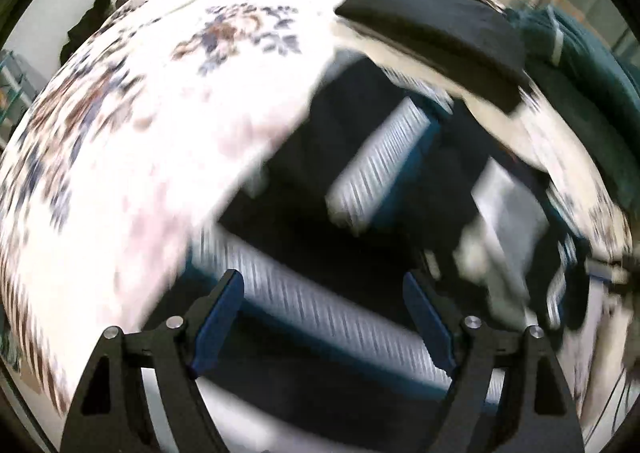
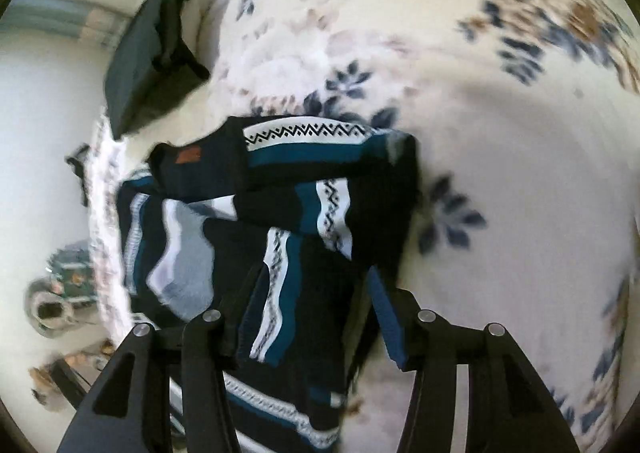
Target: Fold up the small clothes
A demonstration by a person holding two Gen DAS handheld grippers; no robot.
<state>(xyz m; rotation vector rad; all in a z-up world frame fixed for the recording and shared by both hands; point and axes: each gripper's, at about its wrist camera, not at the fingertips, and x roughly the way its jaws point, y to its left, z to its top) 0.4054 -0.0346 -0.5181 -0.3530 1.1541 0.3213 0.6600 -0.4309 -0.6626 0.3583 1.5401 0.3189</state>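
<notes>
Floral bedspread (image 2: 500,133) is covered by a striped garment (image 2: 280,213); above it, left gripper (image 1: 324,293) and right gripper (image 2: 316,293) are held released.

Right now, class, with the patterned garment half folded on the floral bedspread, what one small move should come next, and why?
Probably bring the open left gripper down onto the striped garment to pinch a loose edge. The right gripper is open over it, gripping nothing, and the garment lies bunched on the bedspread, not squared.
</notes>
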